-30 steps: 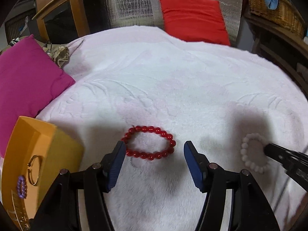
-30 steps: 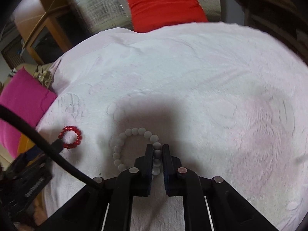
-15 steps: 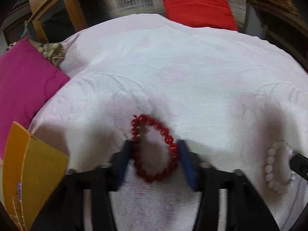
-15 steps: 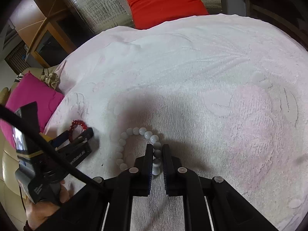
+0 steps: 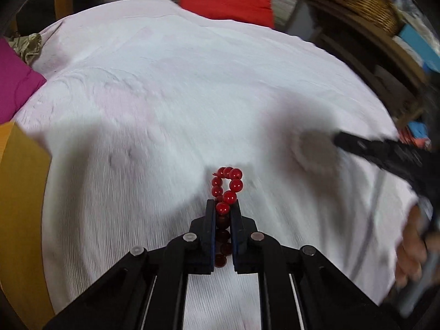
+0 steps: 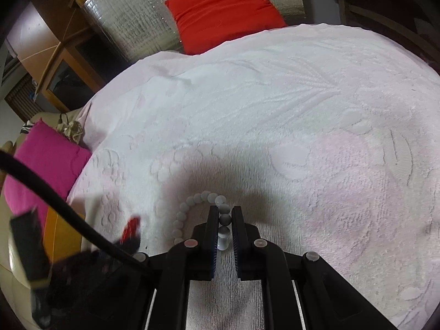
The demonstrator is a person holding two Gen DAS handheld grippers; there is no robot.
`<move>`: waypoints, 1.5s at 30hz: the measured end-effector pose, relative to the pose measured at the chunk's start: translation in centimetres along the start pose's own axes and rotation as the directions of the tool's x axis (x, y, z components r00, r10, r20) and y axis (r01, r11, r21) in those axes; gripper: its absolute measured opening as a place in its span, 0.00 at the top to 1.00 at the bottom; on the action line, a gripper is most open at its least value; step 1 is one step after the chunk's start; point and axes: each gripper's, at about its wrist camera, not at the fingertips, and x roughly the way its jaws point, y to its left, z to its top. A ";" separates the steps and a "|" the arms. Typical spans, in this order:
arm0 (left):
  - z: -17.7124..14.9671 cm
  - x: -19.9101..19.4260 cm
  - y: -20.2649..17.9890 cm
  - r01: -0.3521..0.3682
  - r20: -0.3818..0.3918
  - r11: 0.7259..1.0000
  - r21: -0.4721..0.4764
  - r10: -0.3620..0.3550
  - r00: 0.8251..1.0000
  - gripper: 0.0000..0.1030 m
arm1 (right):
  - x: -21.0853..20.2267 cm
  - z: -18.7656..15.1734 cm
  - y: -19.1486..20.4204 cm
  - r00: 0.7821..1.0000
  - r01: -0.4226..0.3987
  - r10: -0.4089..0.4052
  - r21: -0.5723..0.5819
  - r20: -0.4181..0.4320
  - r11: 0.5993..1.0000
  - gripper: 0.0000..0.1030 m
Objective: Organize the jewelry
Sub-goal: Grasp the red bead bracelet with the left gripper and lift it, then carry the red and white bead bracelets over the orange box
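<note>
1. Red bead bracelet [image 5: 227, 189]: lower beads sit shadowed between my left claw [image 5: 222, 214] fingers; in the right wrist view it is a red smear [image 6: 131, 227].
2. White bead bracelet [image 6: 192, 209]: near stretch hidden behind my right claw [image 6: 223, 213] finger.
3. My right claw in the left wrist view [image 5: 385, 151]: motion-blurred, cut by the edge.
4. Yellow box [image 5: 19, 206]: cut off at left, contents unseen.

Glossy red beads [image 5: 229, 189], matt white beads [image 6: 192, 211], embossed terry cloth [image 6: 275, 137], woven wicker basket [image 5: 357, 2] upper right.
</note>
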 end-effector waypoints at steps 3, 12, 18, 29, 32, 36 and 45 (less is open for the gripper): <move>-1.6 -1.3 -0.7 0.028 -0.004 0.999 0.027 -0.028 1.000 0.91 | 0.0 0.0 -0.1 1.000 -0.009 0.009 0.023 -0.005 1.000 0.90; -2.2 -3.5 -0.2 0.029 0.031 0.999 0.031 -0.030 0.999 0.91 | 0.4 -0.4 1.1 0.999 -0.036 0.037 0.020 -0.013 0.999 0.90; -2.0 -4.7 -0.4 0.013 0.069 1.000 0.002 -0.013 0.998 0.91 | -0.4 -0.2 2.2 0.992 -0.120 0.120 0.014 0.036 0.993 0.90; -4.3 -10.1 0.3 -0.019 0.157 1.000 -0.022 0.022 0.987 0.91 | -1.7 -1.0 6.1 0.970 -0.221 0.225 -0.051 0.089 0.974 0.90; -4.7 -12.0 0.9 -0.026 0.196 0.999 -0.028 0.031 0.980 0.91 | -2.4 -1.4 7.3 0.960 -0.251 0.257 -0.073 0.106 0.965 0.90; -5.2 -14.9 2.5 -0.043 0.255 0.997 -0.060 0.057 0.965 0.91 | -3.0 -1.9 9.0 0.946 -0.293 0.302 -0.087 0.117 0.952 0.90; -6.7 -19.5 7.8 -0.125 0.334 0.977 -0.174 0.178 0.925 0.91 | -3.9 -3.2 14.2 0.911 -0.379 0.397 -0.155 0.110 0.912 0.90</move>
